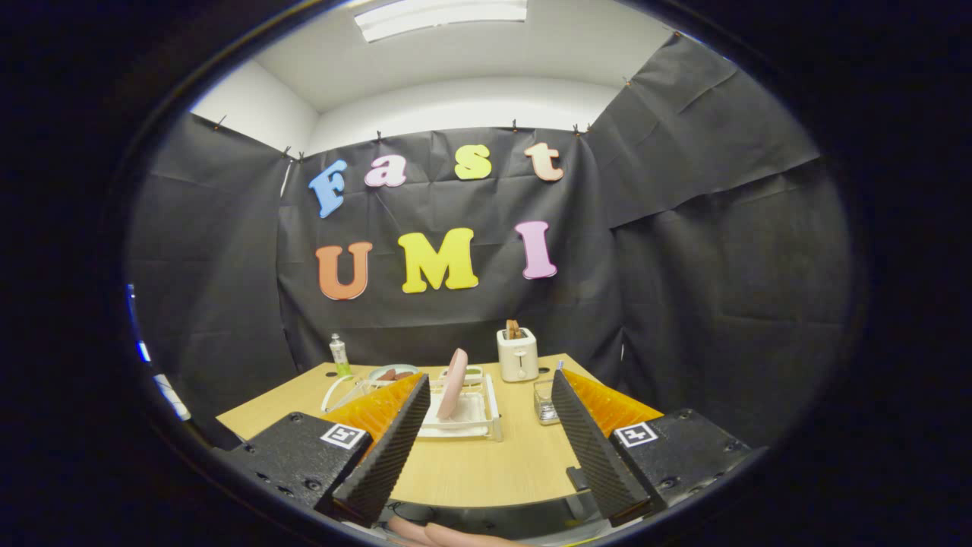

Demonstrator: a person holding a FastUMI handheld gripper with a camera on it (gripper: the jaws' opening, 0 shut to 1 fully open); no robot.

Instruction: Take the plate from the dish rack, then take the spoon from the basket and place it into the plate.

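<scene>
No legible text, only square black-and-white marker tags (343,435) on the wide-open tongs (490,380)

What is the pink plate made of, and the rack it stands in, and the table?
The plate looks like matte plastic or glazed ceramic: smooth, even pink, no clear shine, so it stays open. The dish rack seems to be white plastic, with thick moulded edges. The table looks like pale wood or wood-look laminate, smooth with faint grain. The gripper hangs open before the rack.
</scene>
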